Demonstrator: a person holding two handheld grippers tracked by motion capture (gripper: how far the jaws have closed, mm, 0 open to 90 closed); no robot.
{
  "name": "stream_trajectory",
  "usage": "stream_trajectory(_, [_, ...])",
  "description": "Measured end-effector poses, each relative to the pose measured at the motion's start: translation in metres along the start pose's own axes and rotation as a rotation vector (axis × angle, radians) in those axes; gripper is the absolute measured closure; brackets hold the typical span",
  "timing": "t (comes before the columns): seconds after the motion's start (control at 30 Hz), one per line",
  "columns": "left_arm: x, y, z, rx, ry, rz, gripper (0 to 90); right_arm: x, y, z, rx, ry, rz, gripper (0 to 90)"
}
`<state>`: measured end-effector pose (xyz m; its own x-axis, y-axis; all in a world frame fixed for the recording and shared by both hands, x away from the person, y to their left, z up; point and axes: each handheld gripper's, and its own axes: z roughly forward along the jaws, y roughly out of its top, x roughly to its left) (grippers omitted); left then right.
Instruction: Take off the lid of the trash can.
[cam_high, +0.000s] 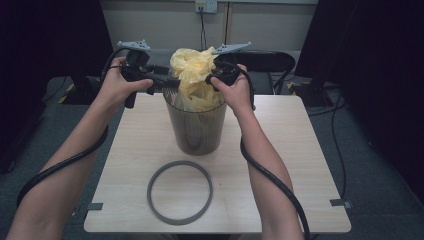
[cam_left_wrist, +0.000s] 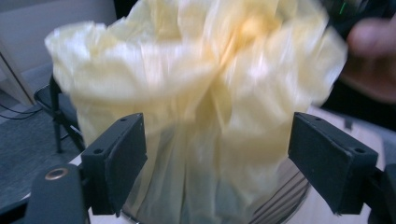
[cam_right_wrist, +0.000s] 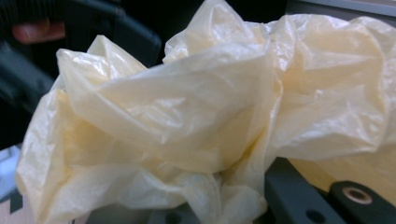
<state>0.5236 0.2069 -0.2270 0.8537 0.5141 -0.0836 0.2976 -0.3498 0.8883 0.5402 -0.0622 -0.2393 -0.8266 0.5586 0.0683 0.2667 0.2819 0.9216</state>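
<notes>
Light wood table (cam_high: 280, 150), square top, sitting on grey carpet. Pale wall behind with a socket plate (cam_high: 206, 5) and a cable dropping from it; dark furniture or screens on both sides, a black chair (cam_high: 270, 62) behind the table's far edge.

Landmark: the grey see-through bin (cam_high: 196, 125), upright near the table's far middle. The yellow plastic bag (cam_high: 195, 75) is bunched up in and above the bin's mouth, lower part hanging inside, crumpled top well over the rim. A grey ring (cam_high: 180, 192) lies flat on the table in front of the bin, apart from it, near the front edge.

Left gripper (cam_high: 170, 82) is at the bin's left rim, jaws wide: in the left gripper view both pads stand clear either side of the bag, not pressing it. Right gripper (cam_high: 212, 80) is at the bin's right, up by the bag's top; jaws pinched narrow on bag film, which spills over them in the right gripper view.

Free room: bare tabletop left and right of the bin out to both side edges. Strip between bin and ring is open. Tape tabs (cam_high: 94, 206) at both front corners. Cables trail off each forearm over the front edge.
</notes>
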Motion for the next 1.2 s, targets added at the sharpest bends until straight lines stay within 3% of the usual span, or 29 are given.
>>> stream_trajectory(0.1, [0.004,-0.003,0.011,0.032,-0.009,0.015,17.9,-0.003,0.001,-0.005,-0.029,-0.004,0.032,86.9])
stream_trajectory(0.23, [0.003,-0.001,0.03,0.087,-0.015,0.09,18.3,-0.002,0.007,-0.013,-0.063,-0.011,0.055,86.9])
stream_trajectory(0.37, [0.0,-0.001,0.049,0.1,-0.04,0.129,20.4,0.001,0.015,-0.015,-0.074,-0.011,0.06,86.9])
stream_trajectory(0.43, [0.001,-0.002,0.057,0.09,-0.08,0.145,30.3,0.002,0.018,-0.014,-0.07,-0.011,0.062,86.9])
stream_trajectory(0.53, [0.004,-0.004,0.063,0.103,-0.098,0.179,55.5,0.002,0.021,-0.012,-0.08,-0.003,0.07,86.9])
stream_trajectory(0.67, [0.011,-0.004,0.06,0.118,-0.107,0.133,78.3,-0.003,0.021,-0.013,-0.073,0.002,0.083,87.1])
stream_trajectory(0.77, [0.017,-0.003,0.052,0.112,-0.113,0.08,88.6,-0.007,0.019,-0.017,-0.05,-0.003,0.082,87.2])
stream_trajectory(0.93, [0.024,0.003,0.041,0.074,-0.115,0.015,89.8,-0.007,0.011,-0.02,0.018,-0.028,0.053,87.3])
stream_trajectory(1.1, [0.021,0.009,0.025,0.003,-0.103,-0.024,89.8,0.002,0.013,-0.018,0.065,-0.025,-0.001,87.4])
stream_trajectory(1.2, [0.017,0.012,0.018,0.004,-0.077,-0.025,89.8,0.006,0.016,-0.015,0.097,-0.036,-0.043,87.3])
